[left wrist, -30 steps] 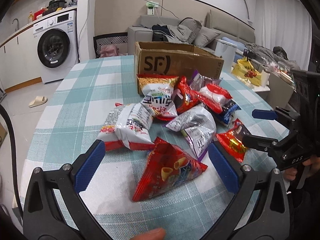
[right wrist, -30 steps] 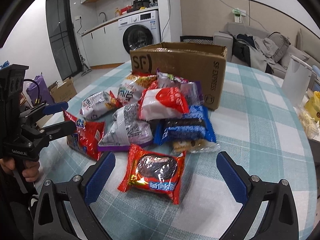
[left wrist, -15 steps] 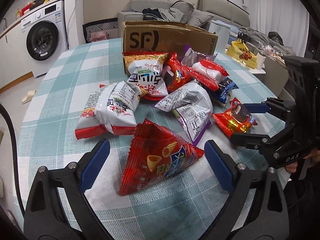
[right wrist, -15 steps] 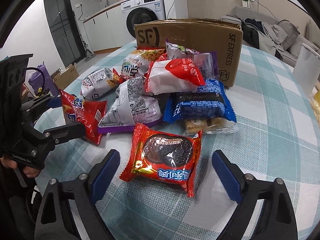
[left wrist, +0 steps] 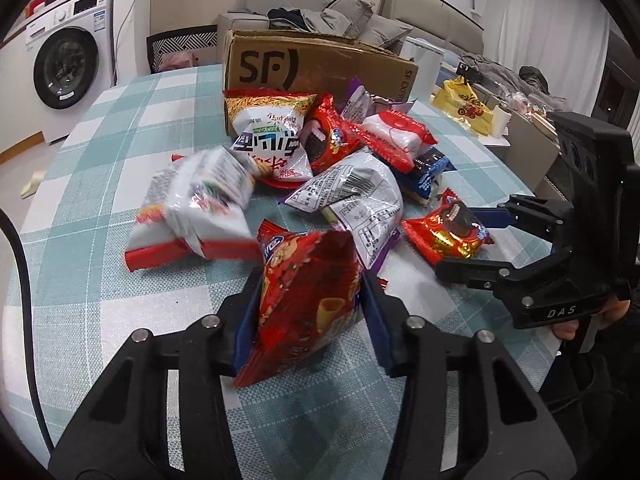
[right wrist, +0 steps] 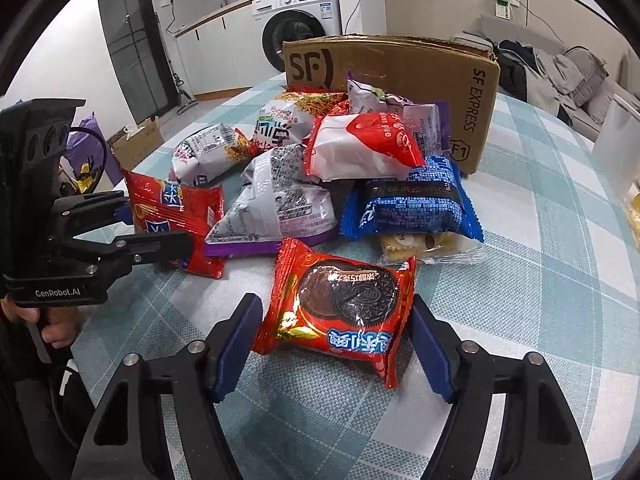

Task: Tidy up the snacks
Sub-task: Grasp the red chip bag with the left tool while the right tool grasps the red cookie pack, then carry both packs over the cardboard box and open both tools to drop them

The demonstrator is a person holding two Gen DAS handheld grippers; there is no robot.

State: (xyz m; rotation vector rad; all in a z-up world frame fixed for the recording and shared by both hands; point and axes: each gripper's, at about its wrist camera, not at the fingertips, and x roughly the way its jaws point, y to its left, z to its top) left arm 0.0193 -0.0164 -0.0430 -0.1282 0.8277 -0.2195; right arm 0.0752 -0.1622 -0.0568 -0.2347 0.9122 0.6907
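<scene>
A pile of snack packets lies on the checked table in front of an open cardboard SF box point(left wrist: 312, 68). My left gripper point(left wrist: 310, 316) is shut on a red chip bag point(left wrist: 308, 300), squeezing it between the blue pads and holding it up off the cloth. It also shows in the right wrist view point(right wrist: 176, 216). My right gripper point(right wrist: 336, 340) has closed in on a red cookie packet point(right wrist: 340, 312) lying on the table; both pads touch its sides. The same packet shows in the left wrist view point(left wrist: 444, 232).
The pile holds a white noodle bag point(left wrist: 196, 204), a white and purple bag point(right wrist: 276, 204), a blue packet point(right wrist: 412, 204) and a red and white bag point(right wrist: 360, 148). The box point(right wrist: 400, 76) stands behind them. A washing machine point(left wrist: 68, 64) and sofa are beyond the table.
Both grippers moved forward and closed. The left one took hold of the red chip bag and tipped it up. The right one closed around the red cookie packet.
</scene>
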